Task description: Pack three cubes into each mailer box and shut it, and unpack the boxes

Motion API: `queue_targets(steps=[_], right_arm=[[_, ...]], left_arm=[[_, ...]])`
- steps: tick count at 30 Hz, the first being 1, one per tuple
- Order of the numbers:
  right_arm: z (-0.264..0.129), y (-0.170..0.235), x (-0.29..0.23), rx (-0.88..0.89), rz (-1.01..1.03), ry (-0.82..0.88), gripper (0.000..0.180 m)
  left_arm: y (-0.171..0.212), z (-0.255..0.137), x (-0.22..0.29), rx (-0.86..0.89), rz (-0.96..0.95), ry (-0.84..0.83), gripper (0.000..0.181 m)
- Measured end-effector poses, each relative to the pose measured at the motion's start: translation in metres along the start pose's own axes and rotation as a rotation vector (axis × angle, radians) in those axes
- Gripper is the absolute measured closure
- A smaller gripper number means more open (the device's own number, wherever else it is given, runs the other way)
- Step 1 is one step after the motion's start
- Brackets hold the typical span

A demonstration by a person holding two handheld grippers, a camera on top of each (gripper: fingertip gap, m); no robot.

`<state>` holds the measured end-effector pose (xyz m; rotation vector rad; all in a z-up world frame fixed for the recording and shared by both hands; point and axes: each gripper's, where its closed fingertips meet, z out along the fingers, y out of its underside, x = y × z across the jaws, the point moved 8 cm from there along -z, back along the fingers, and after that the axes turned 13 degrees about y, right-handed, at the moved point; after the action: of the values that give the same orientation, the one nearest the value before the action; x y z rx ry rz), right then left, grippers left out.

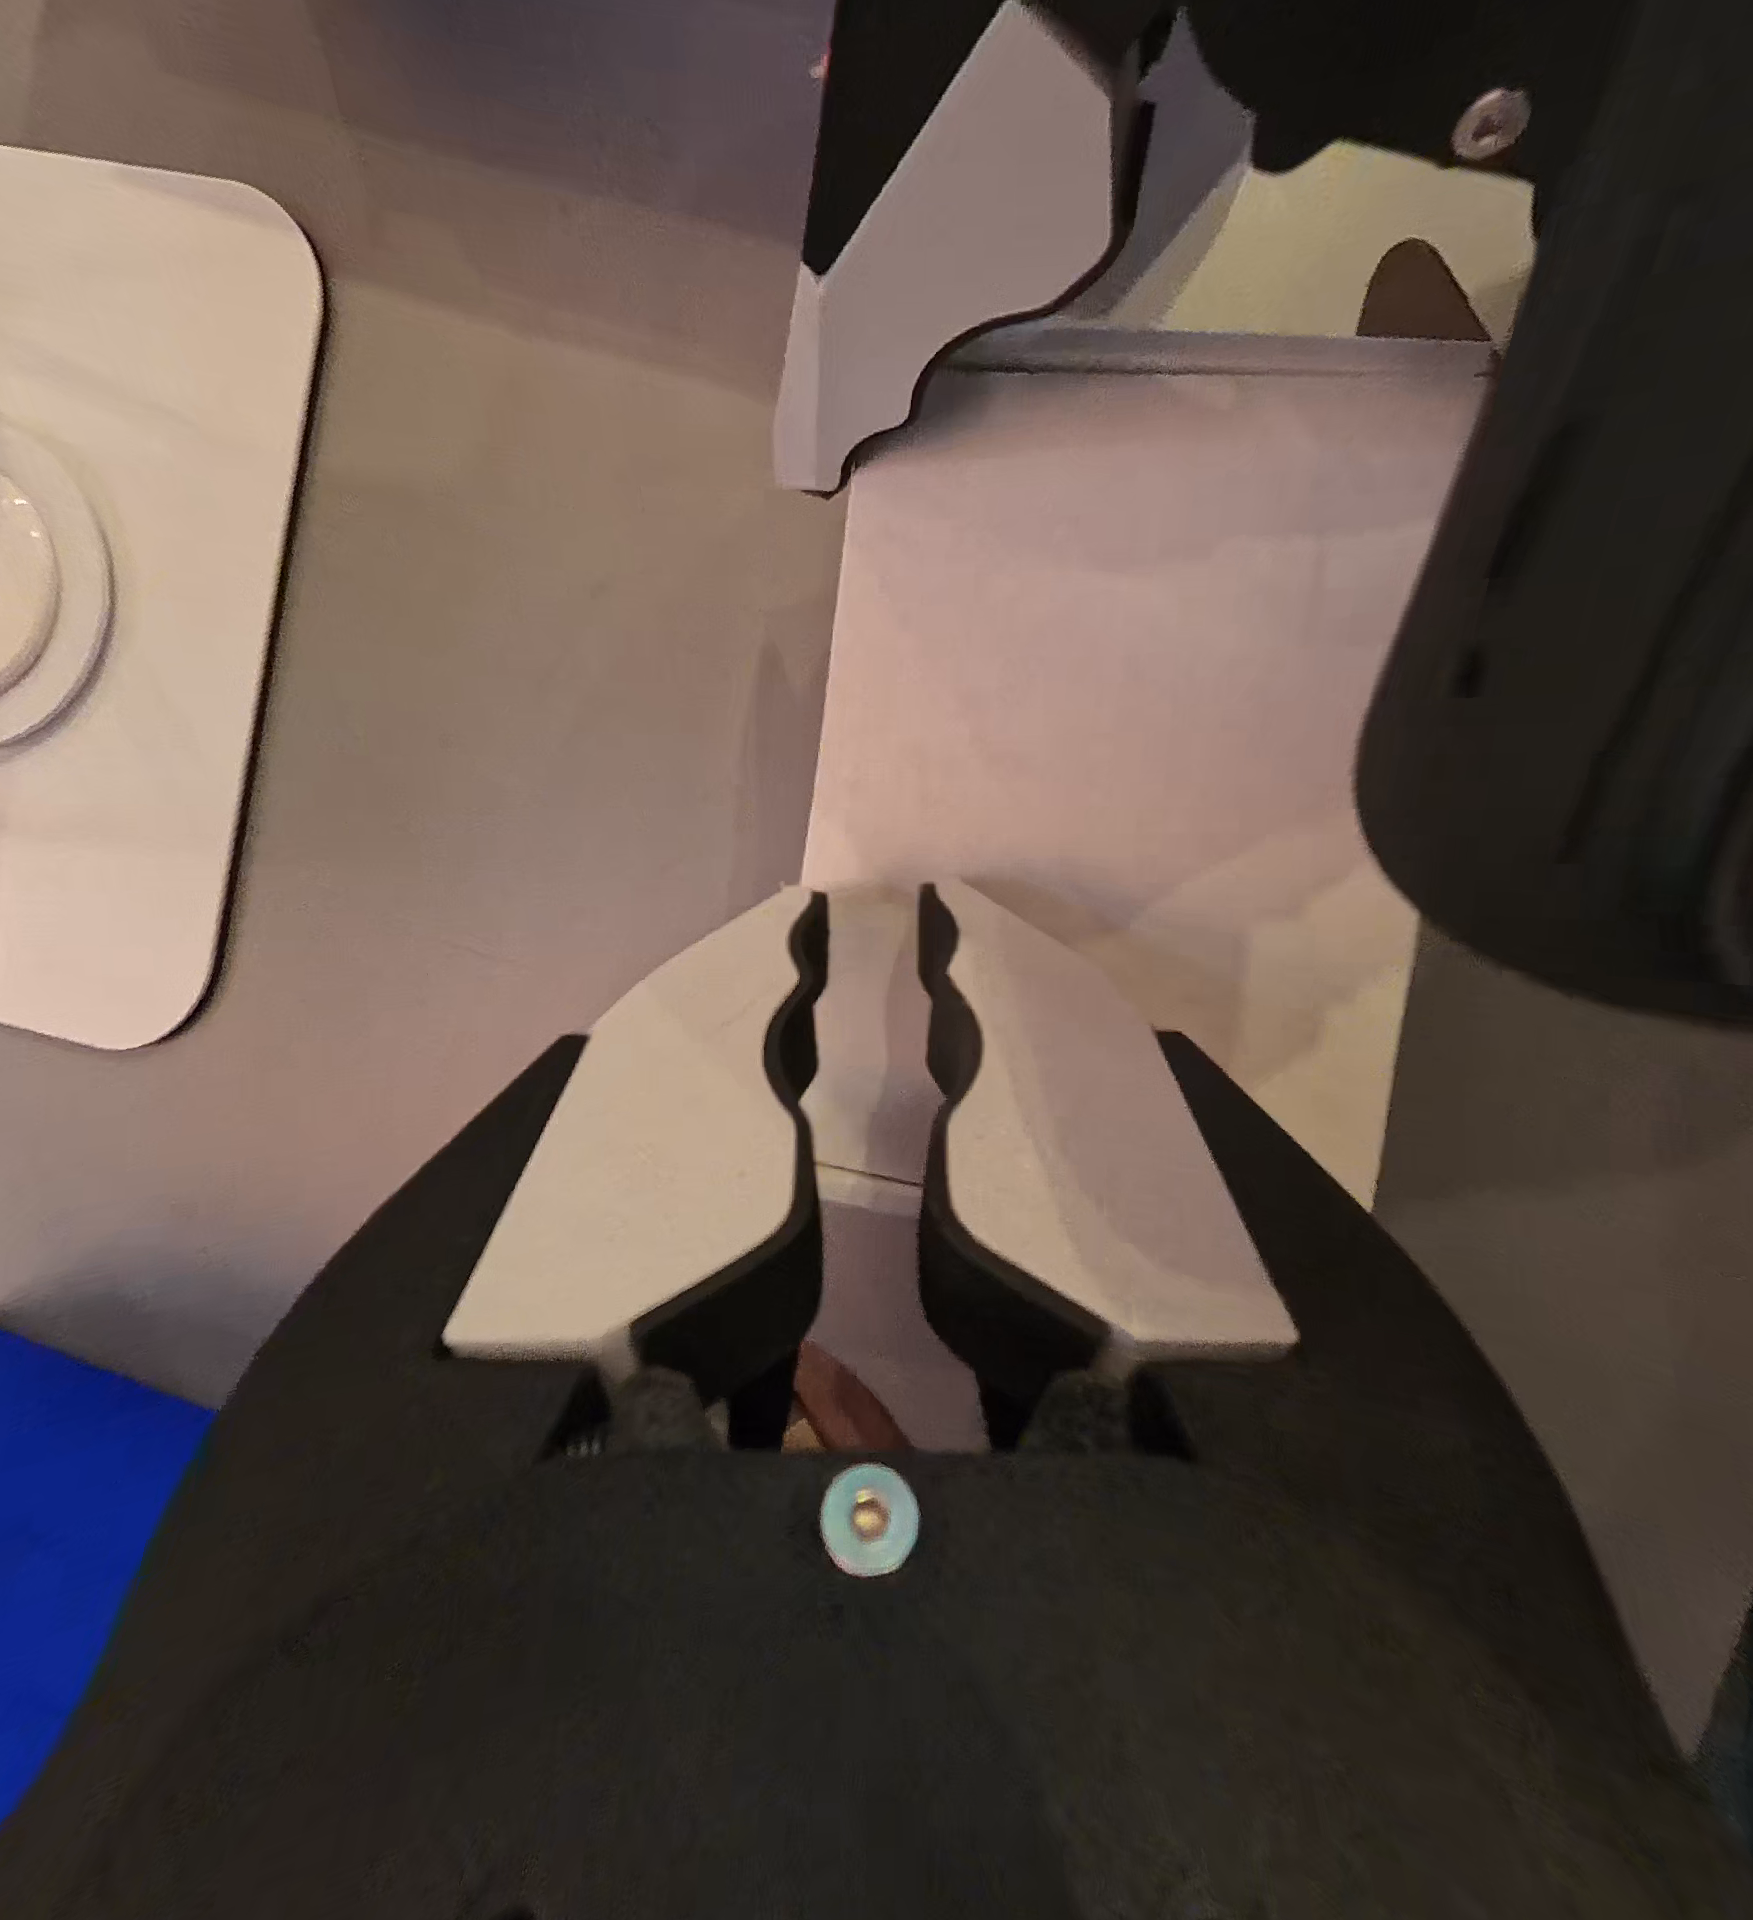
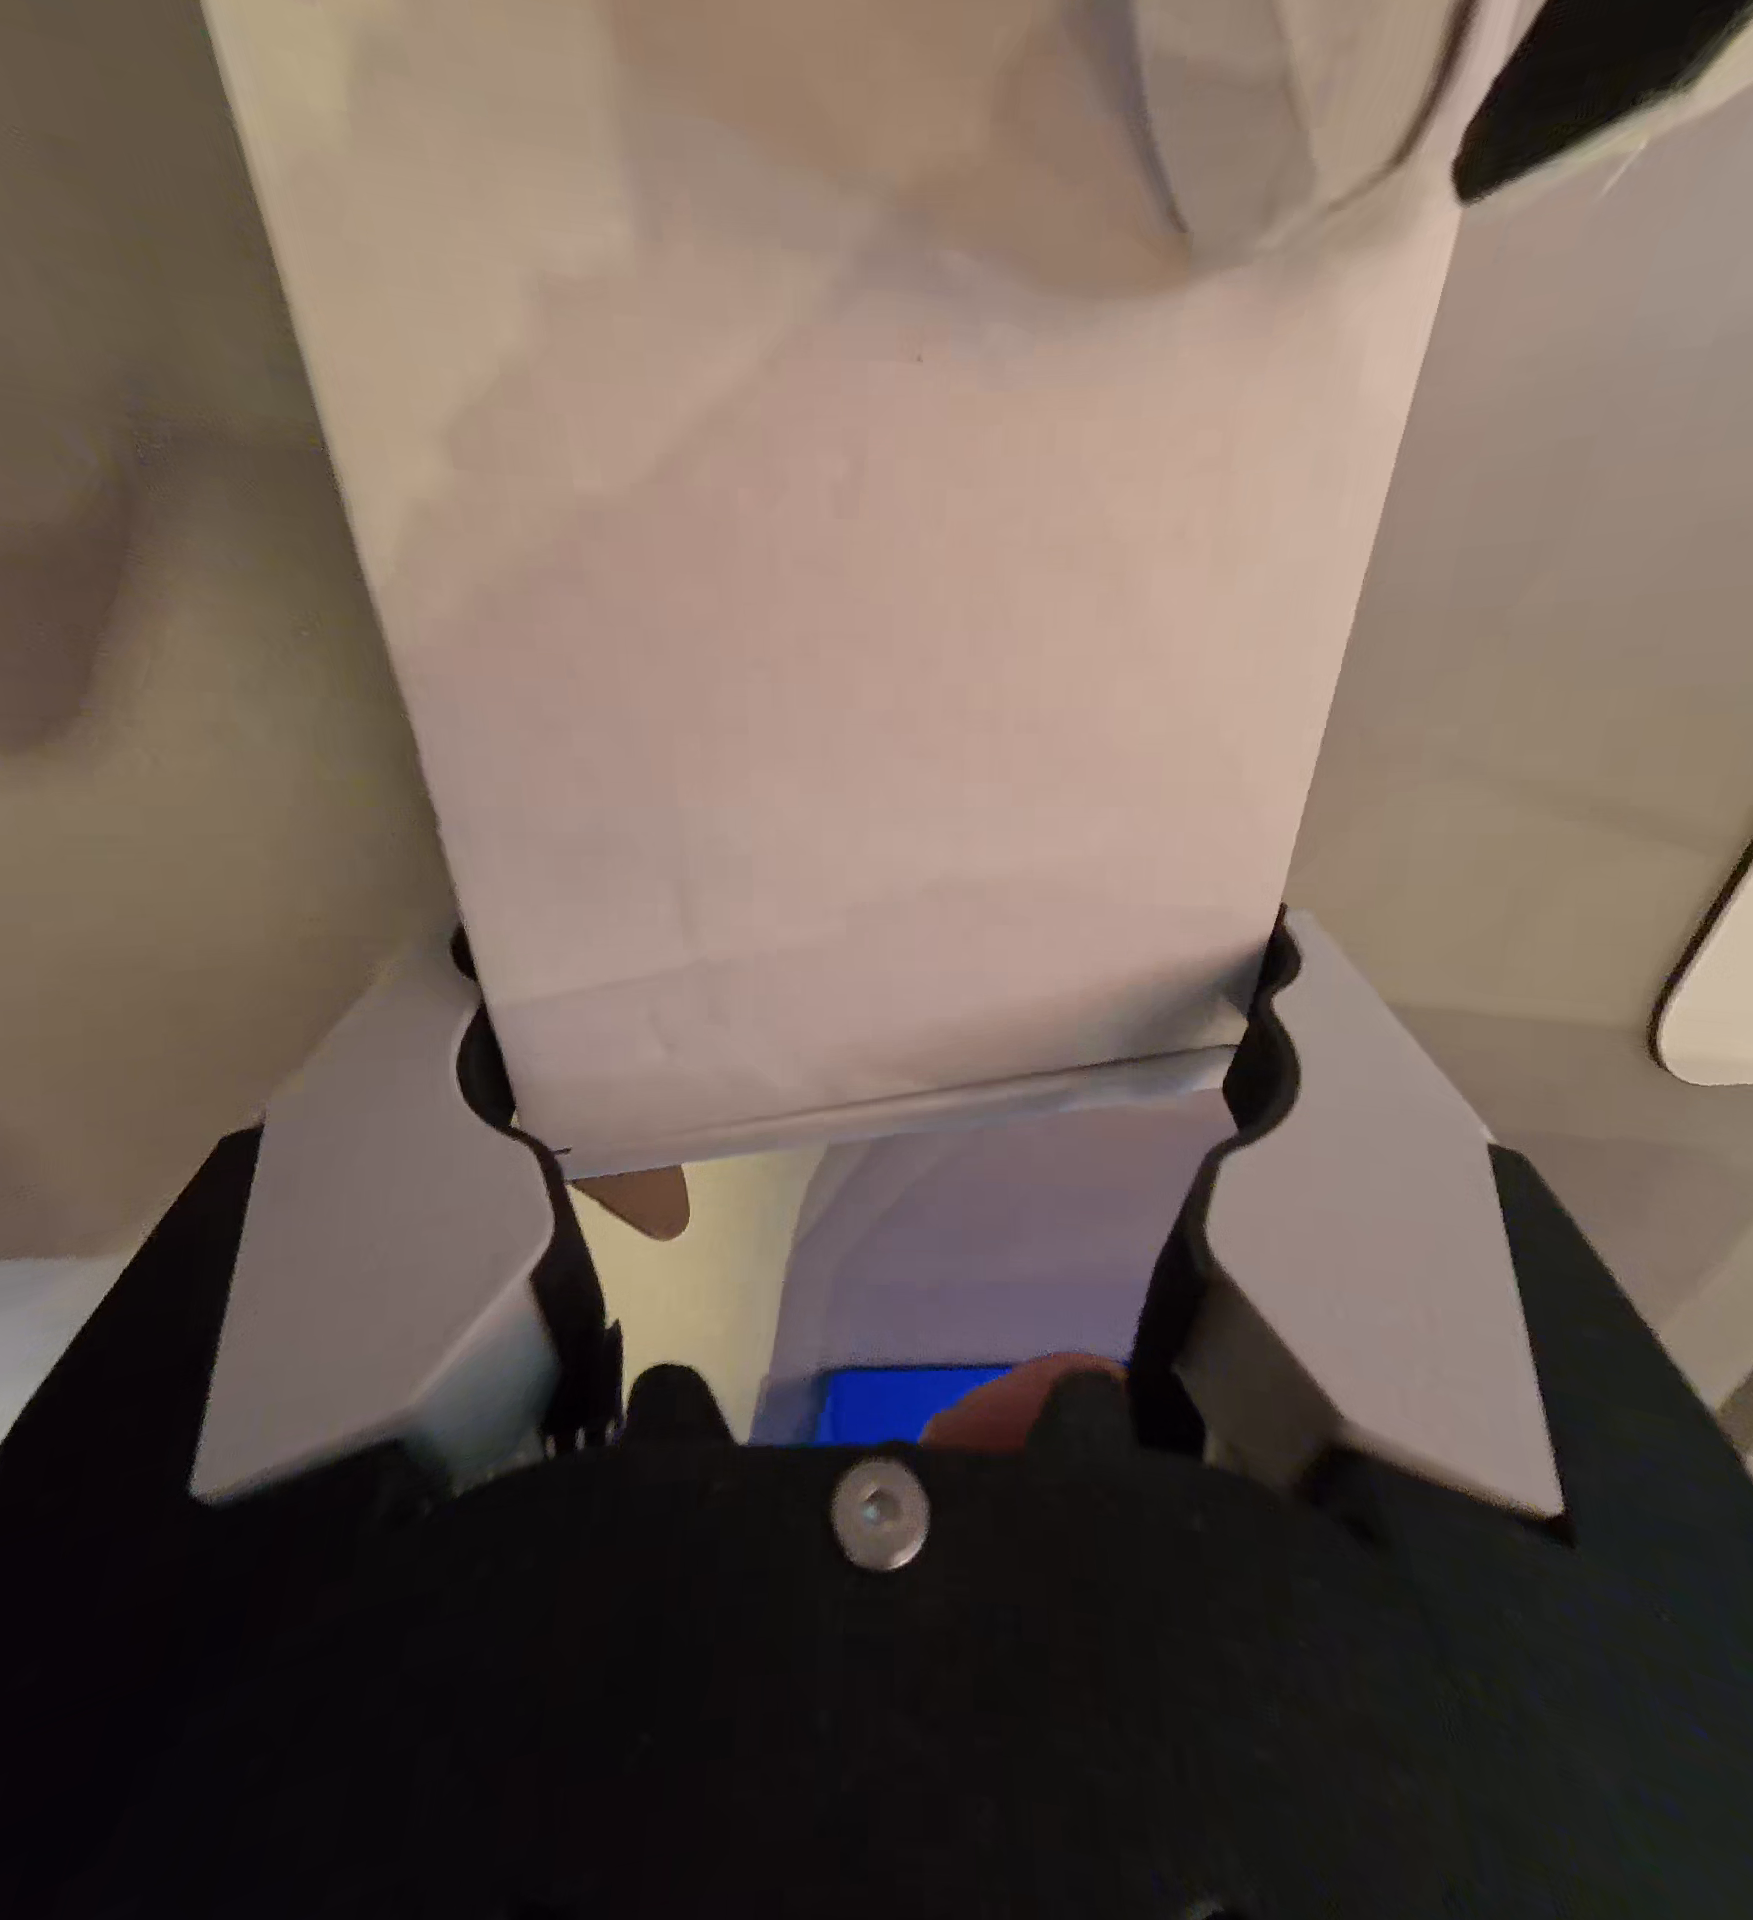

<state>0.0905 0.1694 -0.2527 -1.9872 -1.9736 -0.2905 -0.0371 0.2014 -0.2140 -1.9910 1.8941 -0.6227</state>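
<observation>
Left hand-held gripper (image 1: 872, 935) nearly closed over white mailer box (image 1: 1111, 644); right hand-held gripper (image 2: 872, 997) clamping it

Both tools share one build: the left gripper (image 1: 872, 914) and right gripper (image 2: 872, 1029) have matte black bodies, pale grey wedge-shaped fingers (image 1: 664, 1143) with wavy black inner pads, and a silver screw (image 2: 878, 1512) at the centre.

- My left gripper (image 1: 872, 914): jaws nearly together, a narrow gap between them, tips over the near edge of the white mailer box (image 1: 1090, 665).
- My right gripper (image 1: 1620, 499): black body at upper right, its pale fingers (image 1: 965, 239) at the box's far end.
- White card (image 1: 113, 592) with clear blister: left, on the table (image 1: 539, 623).
- Blue item (image 1: 30, 1475): lower left corner, blurred.
</observation>
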Motion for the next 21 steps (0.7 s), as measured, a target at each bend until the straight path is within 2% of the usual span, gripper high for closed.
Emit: queue_targets(steps=[6, 11, 14, 17, 21], right_arm=[[-0.004, 0.000, 0.010, 0.045, 0.076, -0.123, 0.041], [-0.007, 0.002, 0.015, 0.070, 0.107, -0.216, 0.041], [-0.008, 0.001, 0.018, 0.060, 0.113, -0.257, 0.041], [-0.009, 0.001, 0.019, 0.070, 0.119, -0.314, 0.041], [-0.011, 0.001, 0.019, 0.100, 0.139, -0.363, 0.041]], left_arm=[[0.012, -0.021, 0.014, 0.052, 0.032, -0.021, 0.126], [0.024, -0.042, 0.051, 0.116, 0.217, -0.124, 0.104], [0.036, -0.035, 0.074, 0.027, 0.340, -0.159, 0.090], [0.047, -0.021, 0.078, -0.044, 0.404, -0.248, 0.084], [0.054, -0.003, 0.072, -0.051, 0.514, -0.415, 0.091]])
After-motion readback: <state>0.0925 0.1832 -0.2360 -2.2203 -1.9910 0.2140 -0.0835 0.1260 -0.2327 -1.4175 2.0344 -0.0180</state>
